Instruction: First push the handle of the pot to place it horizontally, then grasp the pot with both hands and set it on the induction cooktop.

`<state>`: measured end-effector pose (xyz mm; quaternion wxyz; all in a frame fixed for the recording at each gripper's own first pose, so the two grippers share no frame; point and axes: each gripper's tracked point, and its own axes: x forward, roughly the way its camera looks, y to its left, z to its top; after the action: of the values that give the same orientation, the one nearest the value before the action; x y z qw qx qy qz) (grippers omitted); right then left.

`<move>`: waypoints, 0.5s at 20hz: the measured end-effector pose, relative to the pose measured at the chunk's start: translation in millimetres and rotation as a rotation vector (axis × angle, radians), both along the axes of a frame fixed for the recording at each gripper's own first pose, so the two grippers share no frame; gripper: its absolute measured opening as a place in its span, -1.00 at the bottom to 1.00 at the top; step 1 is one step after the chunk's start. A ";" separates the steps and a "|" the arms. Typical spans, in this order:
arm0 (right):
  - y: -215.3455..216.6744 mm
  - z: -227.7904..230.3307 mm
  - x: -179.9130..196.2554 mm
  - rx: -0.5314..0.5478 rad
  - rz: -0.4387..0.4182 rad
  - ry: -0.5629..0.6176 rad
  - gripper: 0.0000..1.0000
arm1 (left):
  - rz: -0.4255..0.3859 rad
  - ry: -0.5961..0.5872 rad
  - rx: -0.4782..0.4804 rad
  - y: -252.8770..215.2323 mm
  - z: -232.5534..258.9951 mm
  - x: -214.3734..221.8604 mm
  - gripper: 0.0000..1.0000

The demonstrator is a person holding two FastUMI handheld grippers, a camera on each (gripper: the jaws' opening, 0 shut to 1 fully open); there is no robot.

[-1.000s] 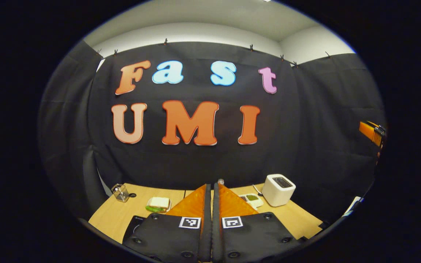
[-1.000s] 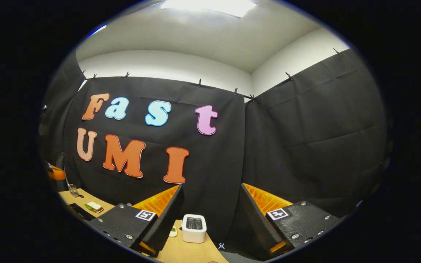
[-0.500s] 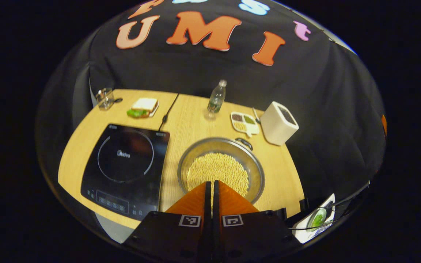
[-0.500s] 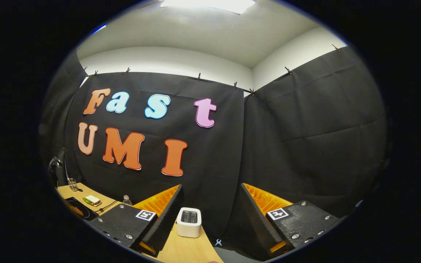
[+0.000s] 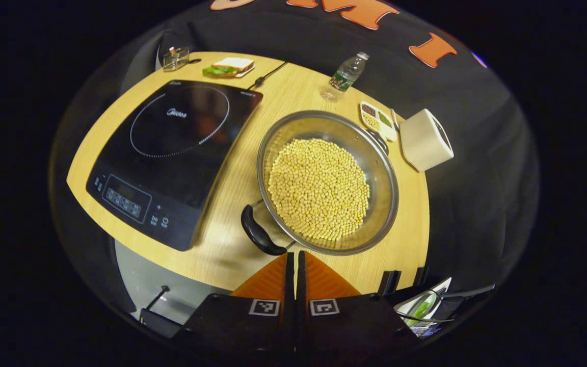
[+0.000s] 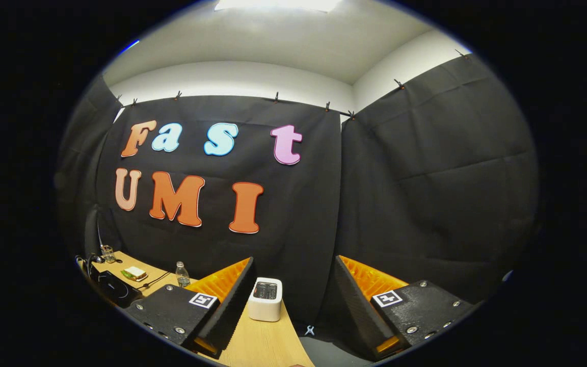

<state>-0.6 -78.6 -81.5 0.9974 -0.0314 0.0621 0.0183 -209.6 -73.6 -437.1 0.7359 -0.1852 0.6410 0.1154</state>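
In the left gripper view a wide steel pot (image 5: 380,173) full of pale beans stands on the wooden table (image 5: 232,239). Its near black handle (image 5: 259,235) points toward the table's front left; a far handle (image 5: 377,138) sits at the back right. A black induction cooktop (image 5: 171,153) lies left of the pot. My left gripper (image 5: 293,255) is shut and empty, its tips just in front of the near handle, above the table. In the right gripper view my right gripper (image 6: 293,265) is open, held high and aimed at the booth wall.
A white toaster (image 5: 425,140) (image 6: 266,299), a divided snack tray (image 5: 377,120), a water bottle (image 5: 345,76) (image 6: 182,274), a sandwich on a plate (image 5: 230,66) and a small glass jar (image 5: 176,58) line the table's far side. The cooktop's cord (image 5: 268,76) runs back.
The left gripper has tilted down and come closer to the pot, so its near handle now shows just ahead of the tips. The right gripper has barely shifted and stays open.
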 end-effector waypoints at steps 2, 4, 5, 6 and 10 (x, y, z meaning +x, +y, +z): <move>-3.5 -3.4 -2.3 0.005 0.002 0.010 0.90 | 0.038 0.052 -0.029 -8.4 -12.6 -11.4 -0.81; -7.4 -6.4 -2.4 0.006 -0.010 0.015 0.90 | 0.053 0.097 -0.040 -10.4 -25.0 -17.8 -0.84; -8.7 -7.0 -2.4 0.006 -0.020 0.017 0.90 | 0.055 0.113 -0.041 -11.0 -30.6 -19.3 -0.84; -8.7 -8.0 -2.9 0.007 -0.029 0.017 0.90 | 0.065 0.130 -0.044 -10.5 -35.4 -18.9 -0.84; -12.9 -6.4 -9.2 -0.008 -0.063 0.024 0.90 | 0.104 0.204 -0.039 -1.3 -49.4 -16.8 -0.85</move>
<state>-9.8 -91.5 -87.9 0.9966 -0.0333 0.0749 -0.0129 -226.4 -74.9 -486.5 0.6562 -0.2198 0.7041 0.1593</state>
